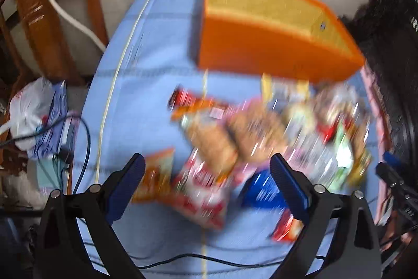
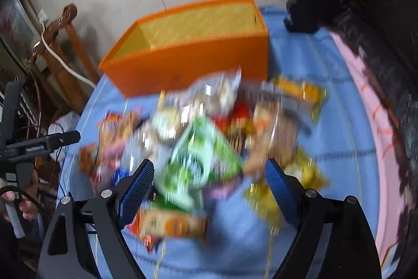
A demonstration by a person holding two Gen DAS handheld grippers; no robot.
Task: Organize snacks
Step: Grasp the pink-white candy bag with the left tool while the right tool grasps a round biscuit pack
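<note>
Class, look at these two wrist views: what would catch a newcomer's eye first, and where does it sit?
The big orange box stands empty at the far side of the blue cloth. In front of it sprawls a blurred heap of snack packets, a green packet on top.

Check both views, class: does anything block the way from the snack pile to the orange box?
Nothing visible does. The orange box stands open-topped just behind the snack pile on the blue cloth; only its near wall must be cleared.

Left wrist: steeply down, close above snack pile (image 1: 261, 137).
Right wrist: likewise.
Shared: pile, orange box (image 1: 274, 43).
</note>
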